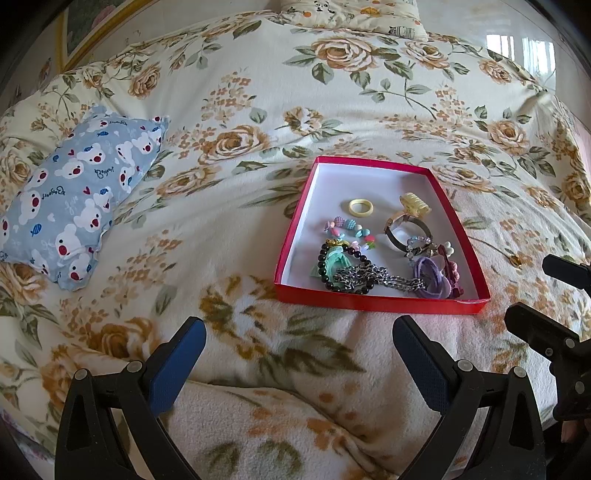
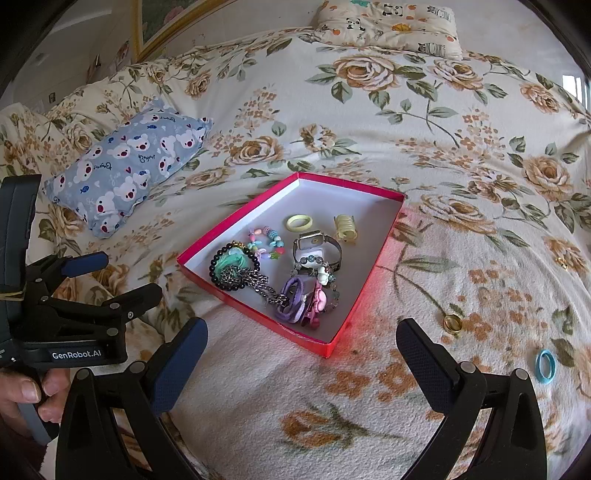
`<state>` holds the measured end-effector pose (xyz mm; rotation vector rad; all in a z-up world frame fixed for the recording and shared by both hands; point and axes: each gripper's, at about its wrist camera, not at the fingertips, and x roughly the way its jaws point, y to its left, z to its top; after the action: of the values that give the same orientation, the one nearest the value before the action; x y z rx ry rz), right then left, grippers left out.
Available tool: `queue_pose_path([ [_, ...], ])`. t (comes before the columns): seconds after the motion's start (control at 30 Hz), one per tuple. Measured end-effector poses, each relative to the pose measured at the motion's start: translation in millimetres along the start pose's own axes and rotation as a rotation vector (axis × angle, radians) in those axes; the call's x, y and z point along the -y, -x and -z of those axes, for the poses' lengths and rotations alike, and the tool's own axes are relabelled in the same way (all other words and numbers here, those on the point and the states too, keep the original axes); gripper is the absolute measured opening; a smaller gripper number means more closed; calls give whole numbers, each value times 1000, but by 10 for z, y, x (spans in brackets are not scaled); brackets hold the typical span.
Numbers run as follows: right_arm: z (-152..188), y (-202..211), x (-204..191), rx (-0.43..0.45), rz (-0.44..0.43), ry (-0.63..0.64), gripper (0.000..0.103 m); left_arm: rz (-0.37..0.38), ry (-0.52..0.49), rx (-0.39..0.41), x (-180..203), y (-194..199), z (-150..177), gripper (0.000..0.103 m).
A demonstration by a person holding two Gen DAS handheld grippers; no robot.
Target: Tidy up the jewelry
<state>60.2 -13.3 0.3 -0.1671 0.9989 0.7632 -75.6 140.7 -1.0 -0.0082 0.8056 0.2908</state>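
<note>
A red tray (image 1: 380, 303) (image 2: 258, 321) lies on the floral bed and holds a yellow ring (image 2: 299, 222), a yellow hair clip (image 2: 345, 228), a watch (image 2: 317, 245), bead bracelets, a chain and purple hair ties. Outside it, to the right, lie a gold ring (image 2: 452, 324), a blue ring (image 2: 545, 366) and a small gold piece (image 2: 562, 263); the gold ring also shows in the left wrist view (image 1: 516, 260). My left gripper (image 1: 299, 332) is open and empty just before the tray. My right gripper (image 2: 301, 334) is open and empty near the tray's front corner.
A blue bear-print pillow (image 1: 74, 195) (image 2: 129, 162) lies to the left of the tray. A panda-print pillow (image 2: 388, 29) sits at the far end. A fleece blanket (image 2: 332, 406) covers the near part of the bed.
</note>
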Motion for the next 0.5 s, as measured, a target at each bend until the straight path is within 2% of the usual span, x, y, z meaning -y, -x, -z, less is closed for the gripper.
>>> queue_pose_path([
  [0.5, -10, -2, 7, 0, 0, -1, 103, 0, 2, -1, 8, -5, 0, 102],
])
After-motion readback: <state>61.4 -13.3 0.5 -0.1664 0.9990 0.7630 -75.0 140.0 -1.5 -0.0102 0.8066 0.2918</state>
